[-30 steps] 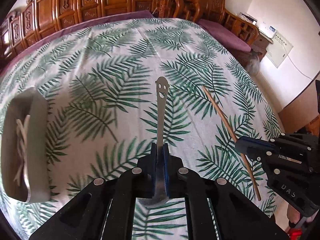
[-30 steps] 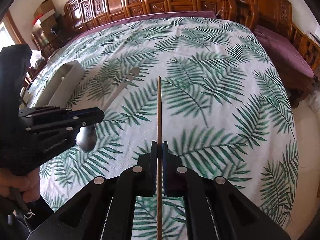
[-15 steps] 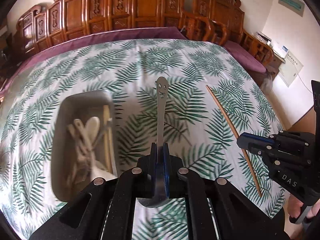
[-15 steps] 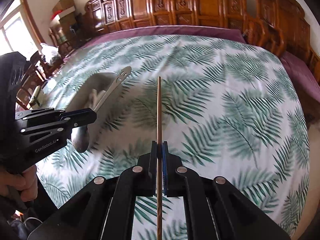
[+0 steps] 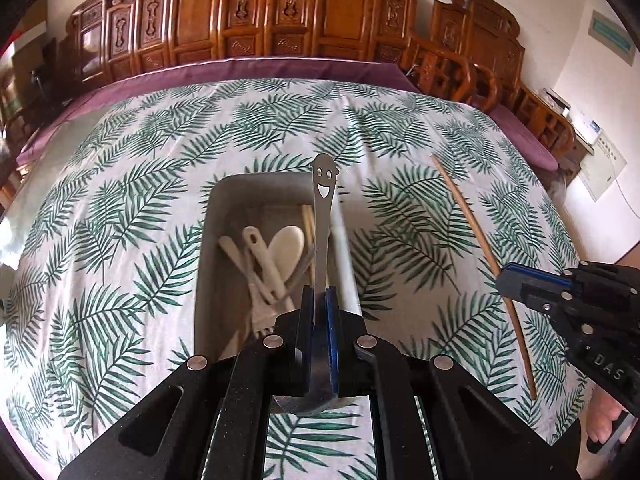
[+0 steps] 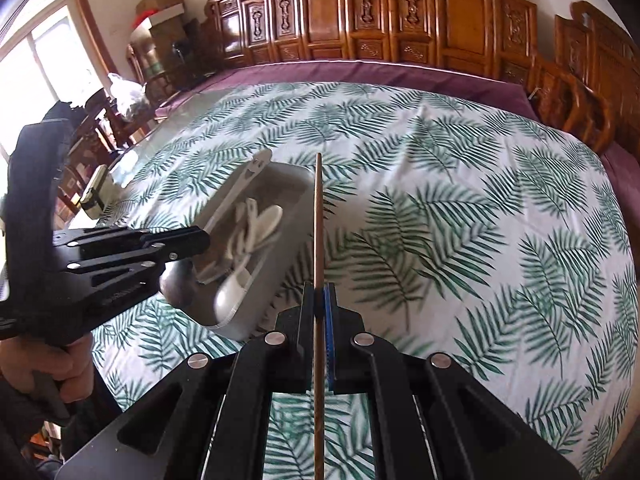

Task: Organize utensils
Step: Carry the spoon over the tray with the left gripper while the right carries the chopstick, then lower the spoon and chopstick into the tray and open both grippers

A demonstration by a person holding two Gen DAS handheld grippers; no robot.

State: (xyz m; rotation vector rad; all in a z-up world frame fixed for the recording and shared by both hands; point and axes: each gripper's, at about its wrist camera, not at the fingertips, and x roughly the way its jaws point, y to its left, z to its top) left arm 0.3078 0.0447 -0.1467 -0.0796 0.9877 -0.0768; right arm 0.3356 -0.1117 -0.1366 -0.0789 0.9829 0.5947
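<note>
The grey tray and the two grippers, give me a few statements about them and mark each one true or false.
1. The left gripper is shut on a metal spoon with a smiley face cut into its handle. True.
2. The right gripper is open and holds nothing. False: it is shut on a wooden chopstick.
3. The grey tray already holds white utensils. True.
4. The tray stands on a bare wooden tabletop. False: it stands on a palm-leaf tablecloth.
5. The metal spoon lies flat in the tray. False: it is held above the tray, handle pointing away from the camera.
</note>
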